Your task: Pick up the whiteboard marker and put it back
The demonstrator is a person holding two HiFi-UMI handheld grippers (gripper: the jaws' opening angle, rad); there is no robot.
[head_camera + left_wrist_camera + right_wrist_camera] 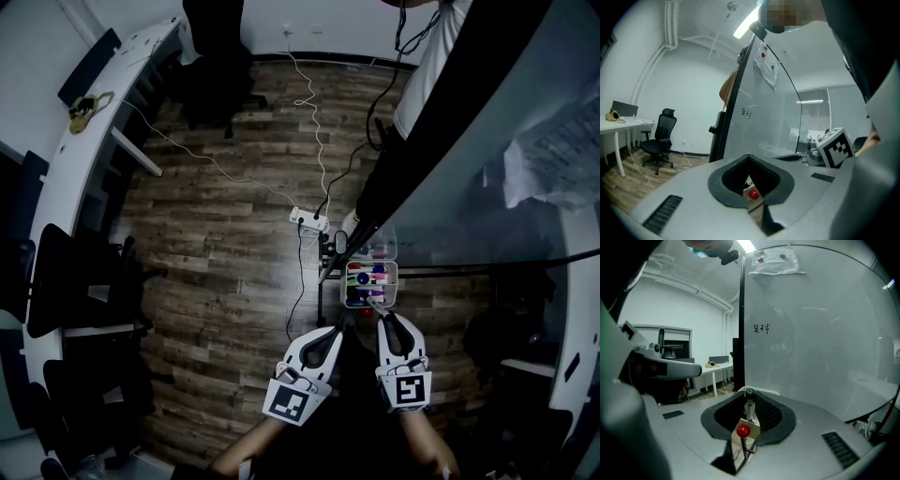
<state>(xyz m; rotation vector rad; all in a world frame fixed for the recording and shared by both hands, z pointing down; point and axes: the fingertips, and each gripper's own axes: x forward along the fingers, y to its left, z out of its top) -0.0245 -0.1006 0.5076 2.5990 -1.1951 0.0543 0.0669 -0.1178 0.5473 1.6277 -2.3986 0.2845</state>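
Note:
My right gripper point(382, 319) point(749, 397) is shut on a whiteboard marker point(748, 405), a white barrel with a black cap standing upright between the jaw tips. It hovers just below a clear tray point(349, 281) holding several coloured markers, at the foot of the whiteboard point(487, 178). My left gripper point(332, 334) point(749, 161) hangs beside it on the left, shut with nothing in it. Through the slit below each pair of jaws a small red ball point(743, 431) point(753, 194) shows.
The whiteboard point(815, 333) fills the right side, with its black frame post point(726, 126) in front. A power strip point(309, 220) with white cables lies on the wood floor. Office chairs point(658, 138) and a long white desk point(70, 178) stand on the left. A person point(422, 75) stands by the board.

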